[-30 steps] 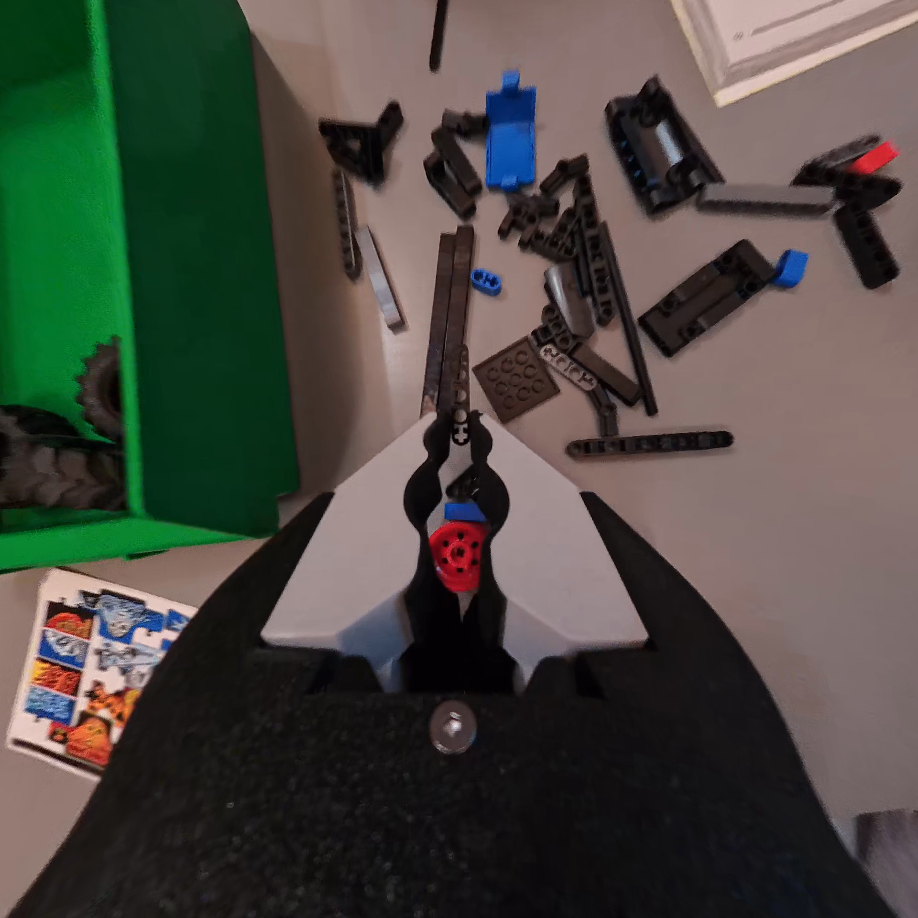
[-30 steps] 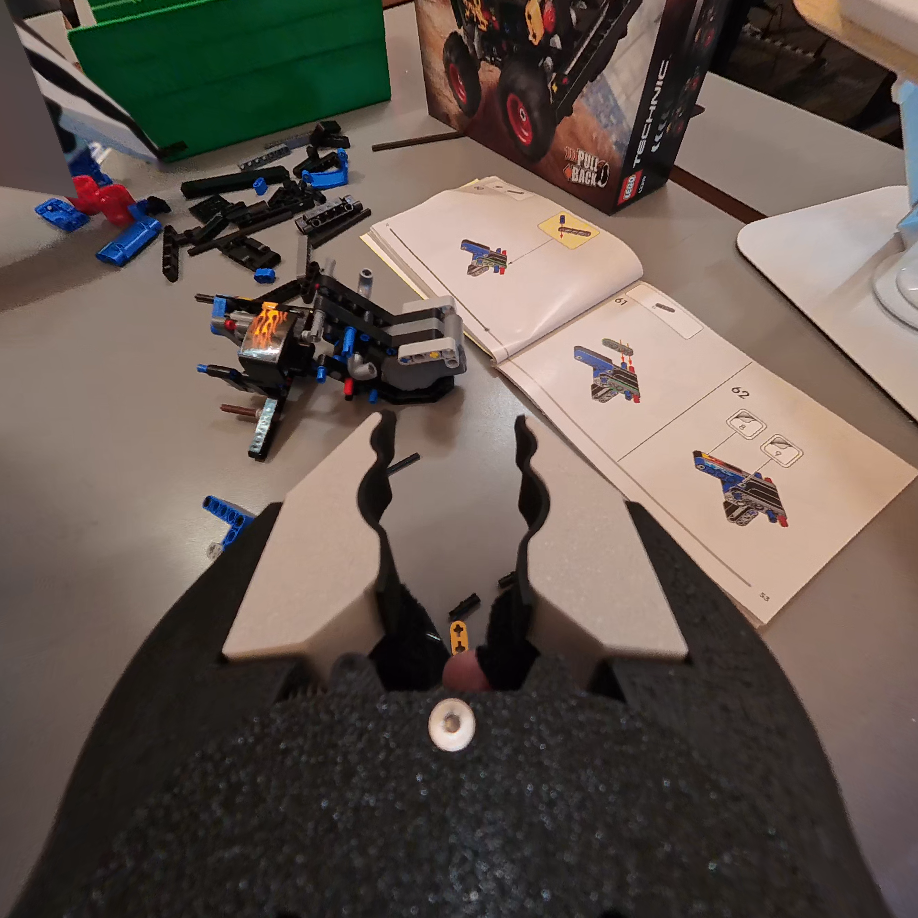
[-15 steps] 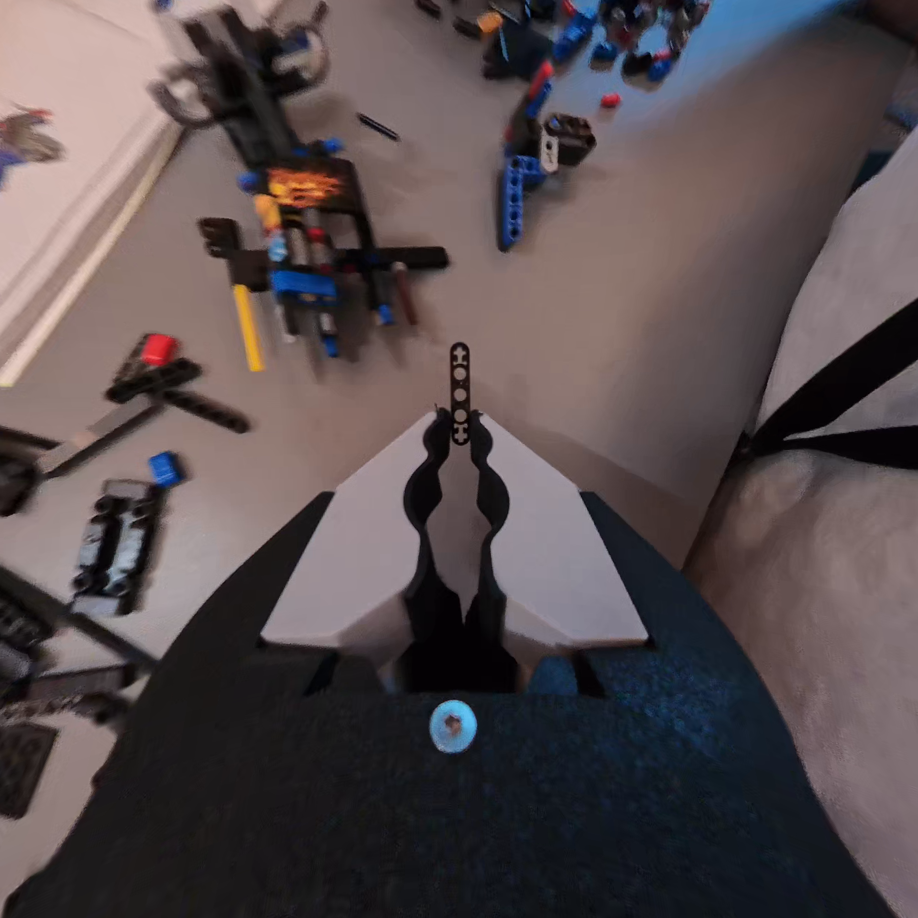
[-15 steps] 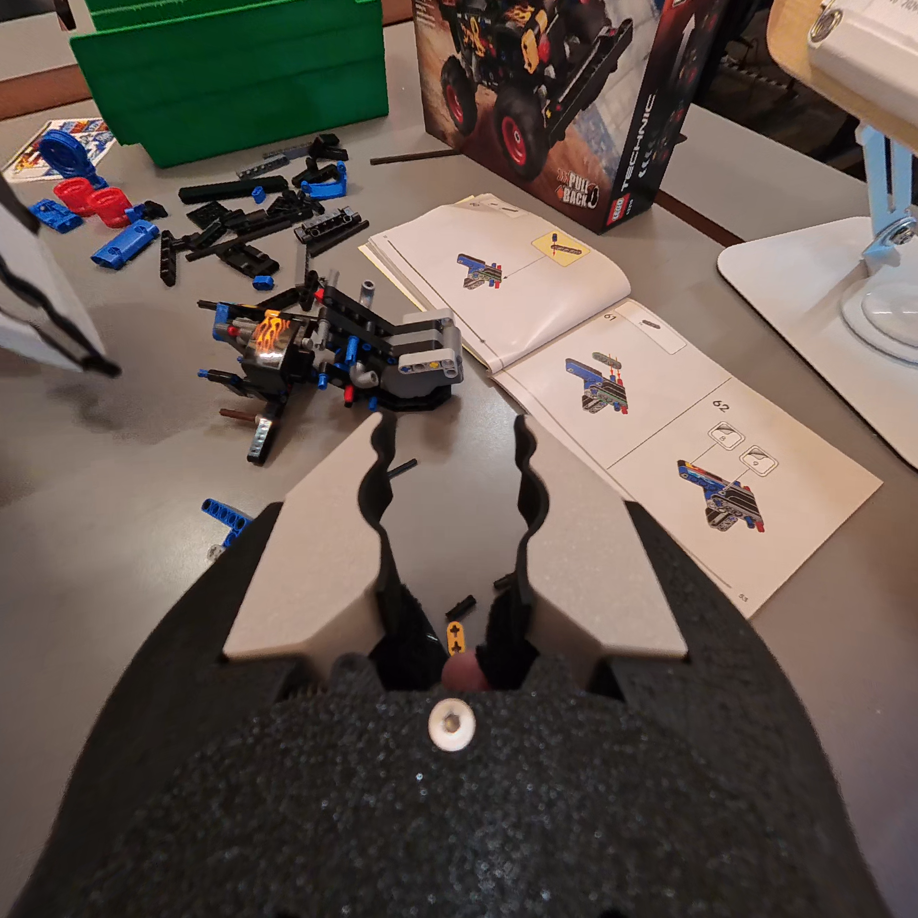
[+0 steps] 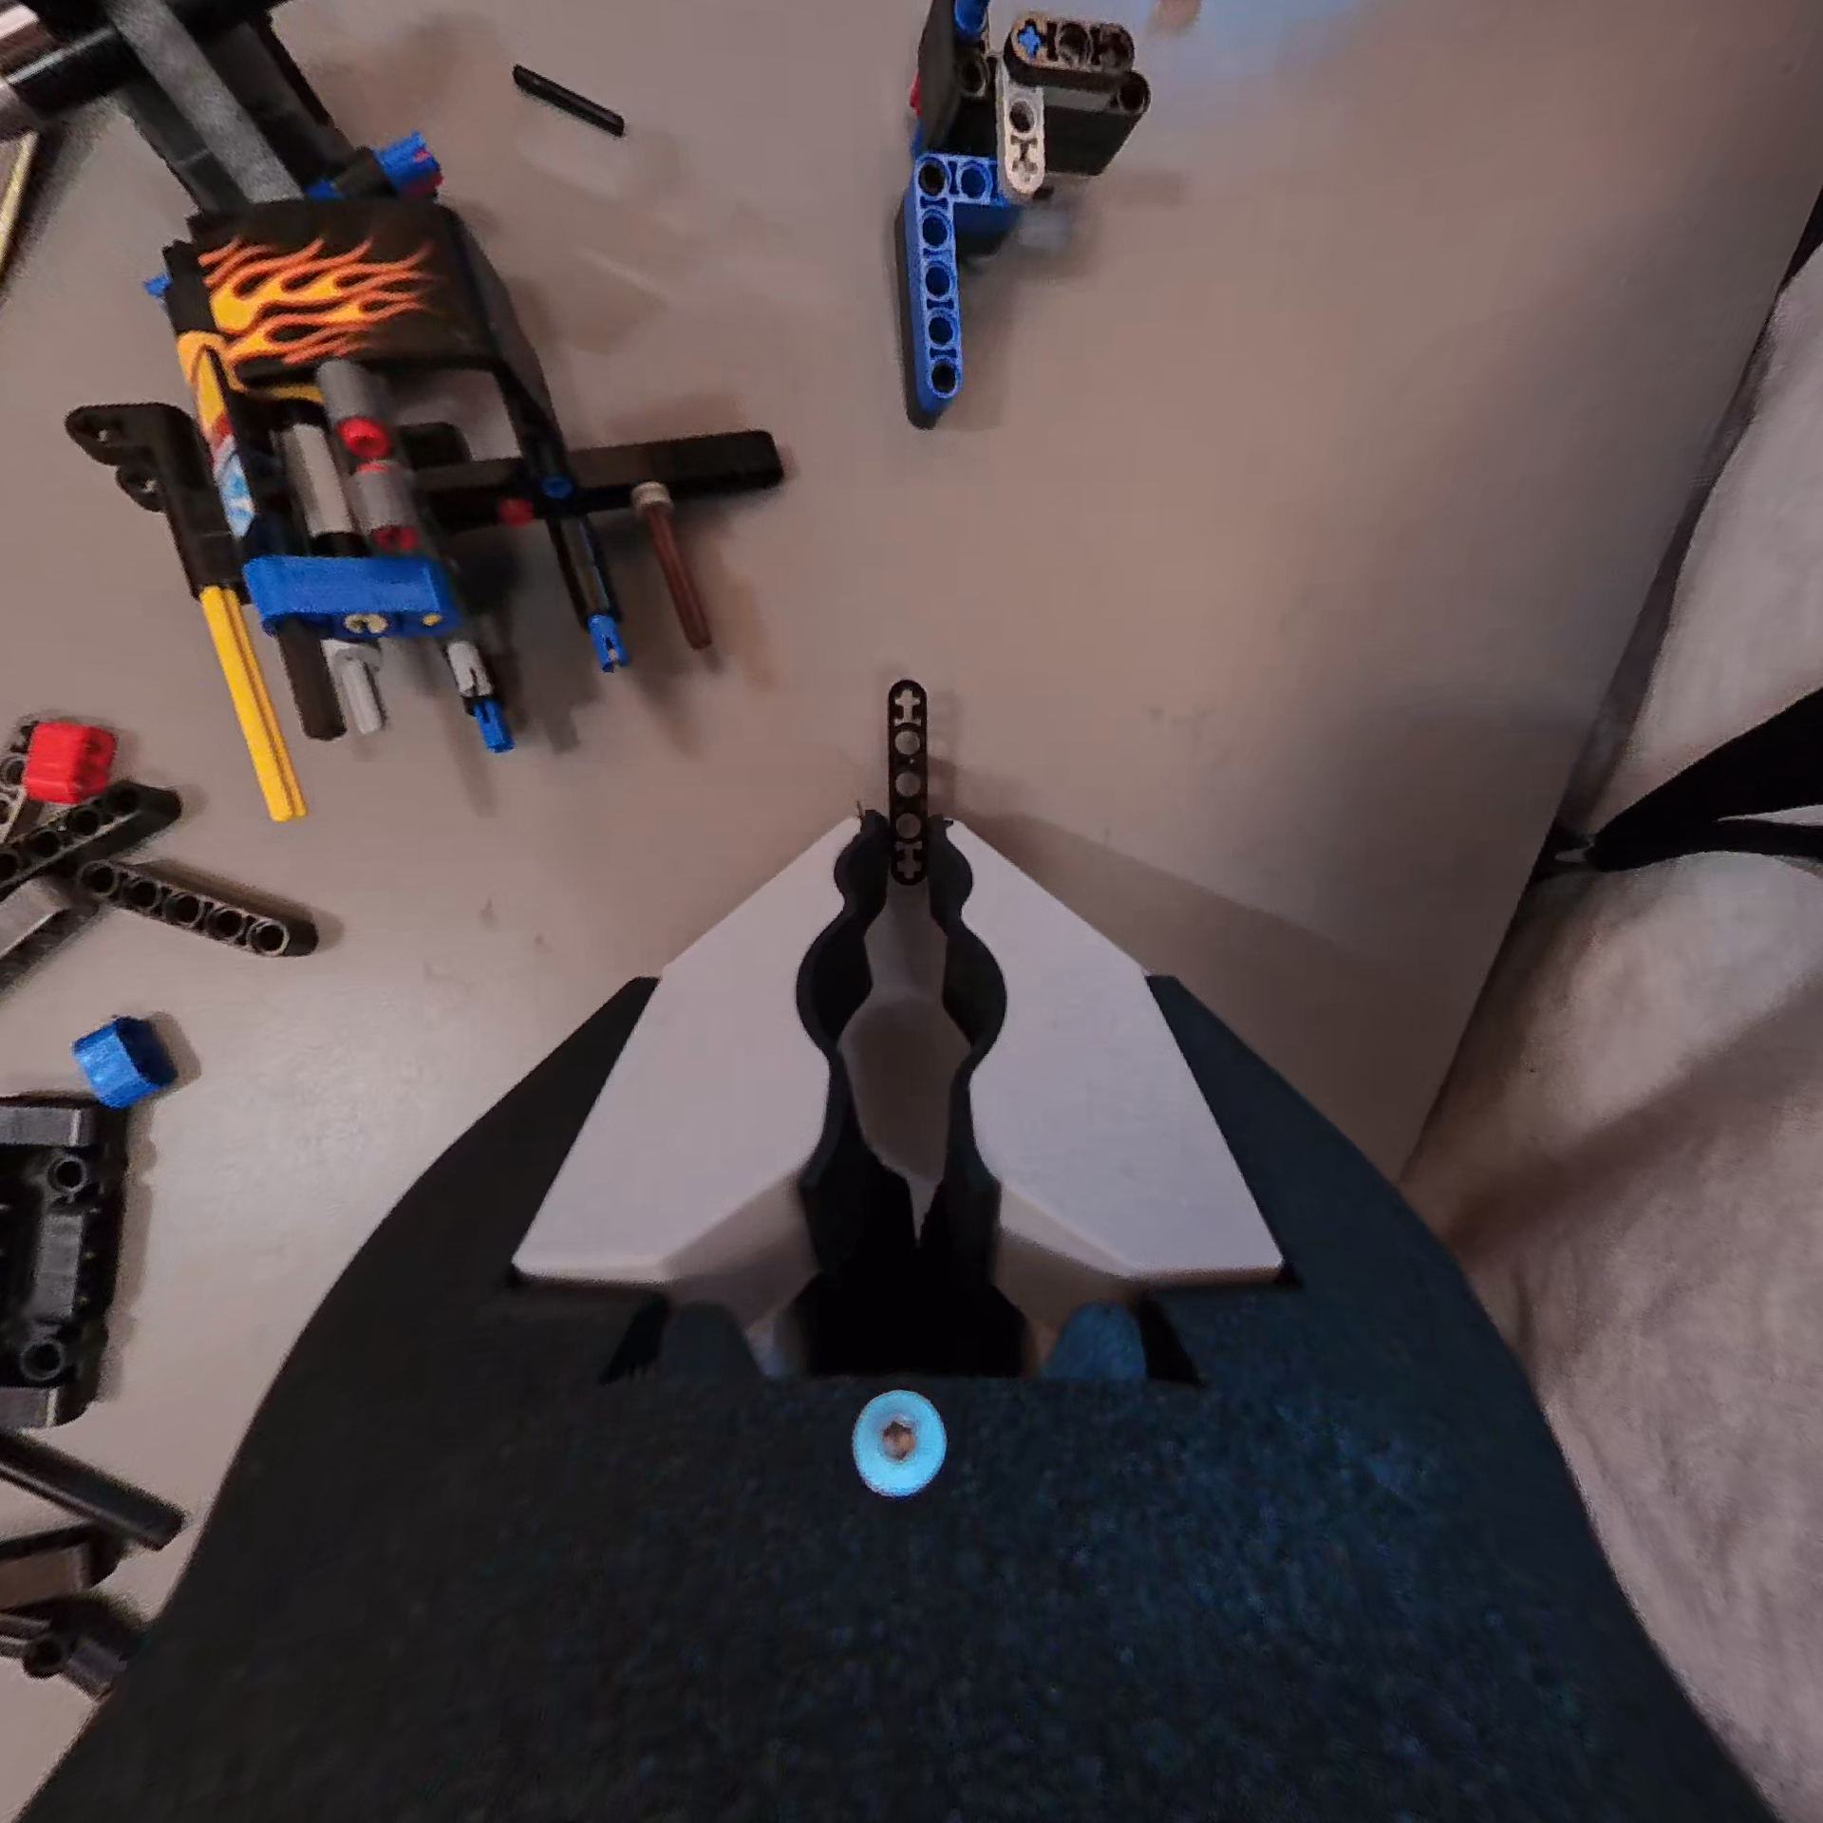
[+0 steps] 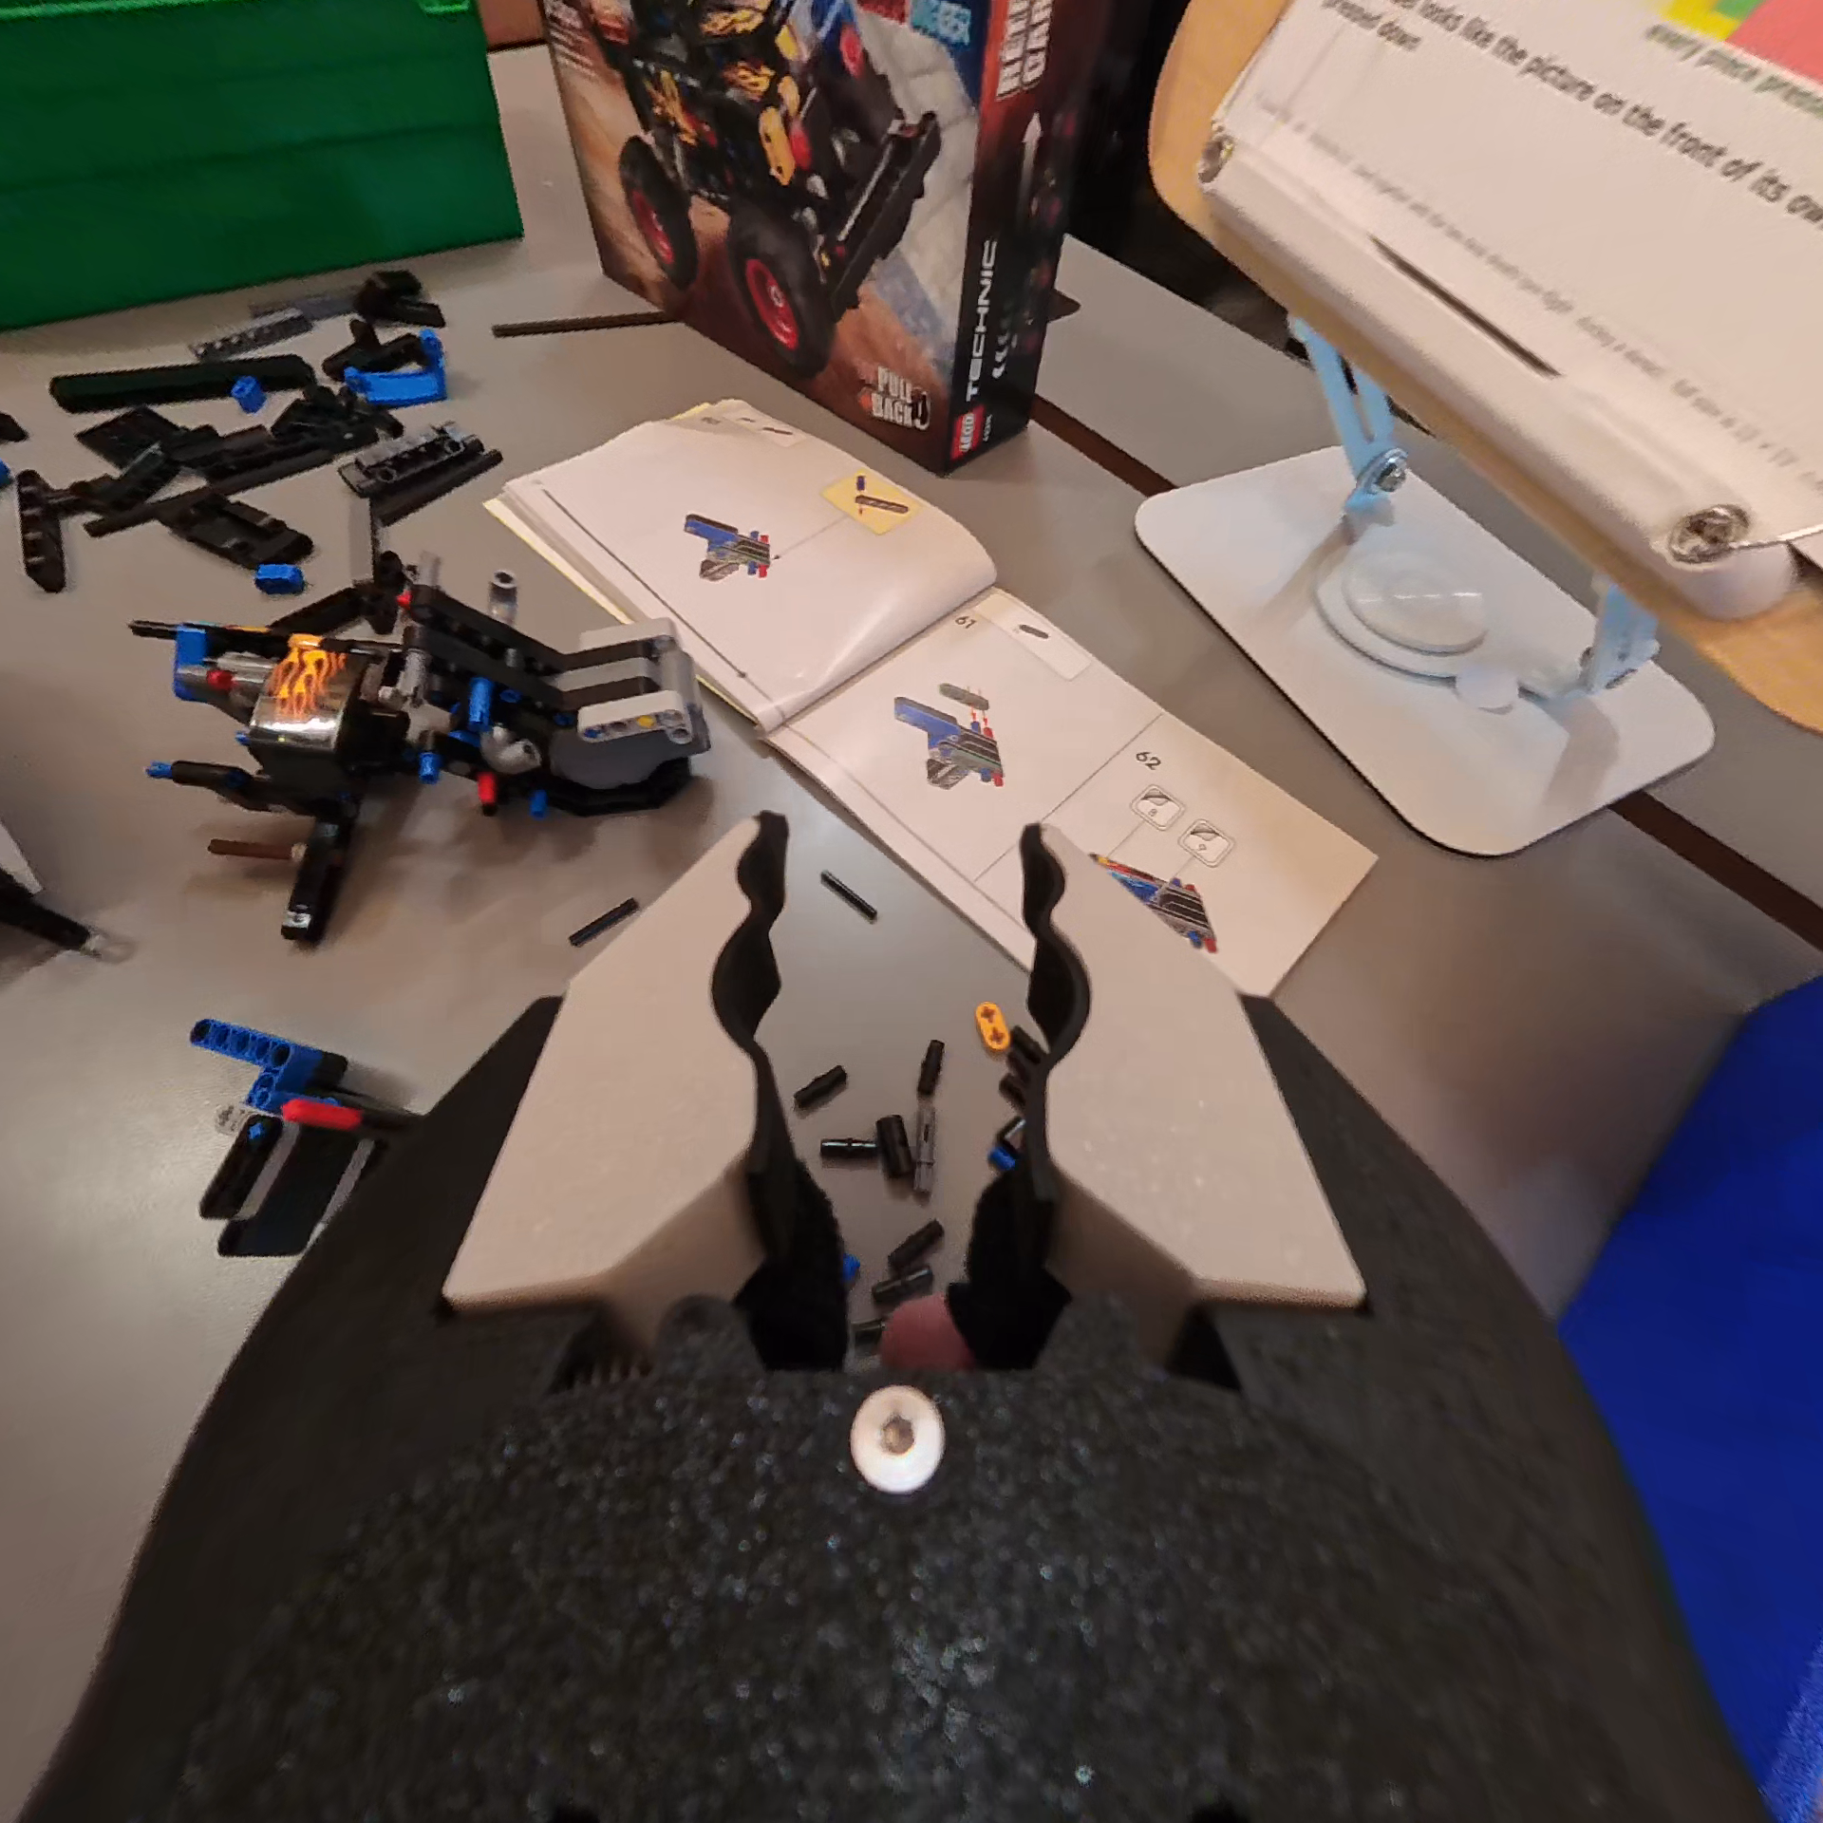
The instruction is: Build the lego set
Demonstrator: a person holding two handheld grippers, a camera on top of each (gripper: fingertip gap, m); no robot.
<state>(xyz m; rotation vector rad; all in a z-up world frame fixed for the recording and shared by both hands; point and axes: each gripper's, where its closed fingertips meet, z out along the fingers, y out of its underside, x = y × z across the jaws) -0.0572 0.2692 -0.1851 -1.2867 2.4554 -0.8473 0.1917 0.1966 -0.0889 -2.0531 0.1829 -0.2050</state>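
My left gripper (image 5: 908, 838) is shut on a thin black beam (image 5: 907, 765) with holes, which sticks out past the fingertips above the grey table. The part-built model with the flame panel (image 5: 326, 296) lies up and to the left of it, and shows in the right wrist view (image 6: 414, 691) too. My right gripper (image 6: 903, 838) is open and empty, held above several small black pins (image 6: 893, 1144) and an orange piece (image 6: 991, 1024). The open instruction booklet (image 6: 858, 631) lies just beyond its right finger.
A blue L-shaped beam with a black and grey sub-assembly (image 5: 947, 247) lies ahead of the left gripper; loose black beams (image 5: 148, 888) at left; a pale cushion (image 5: 1677, 986) at right. The set's box (image 6: 819, 197), a green bin (image 6: 247, 148) and a white stand (image 6: 1430, 612) ring the right gripper.
The left gripper swung from the loose parts by the green bin to beside the model, carrying the thin beam. The right gripper drew back and tilted, so more pins show between its fingers.
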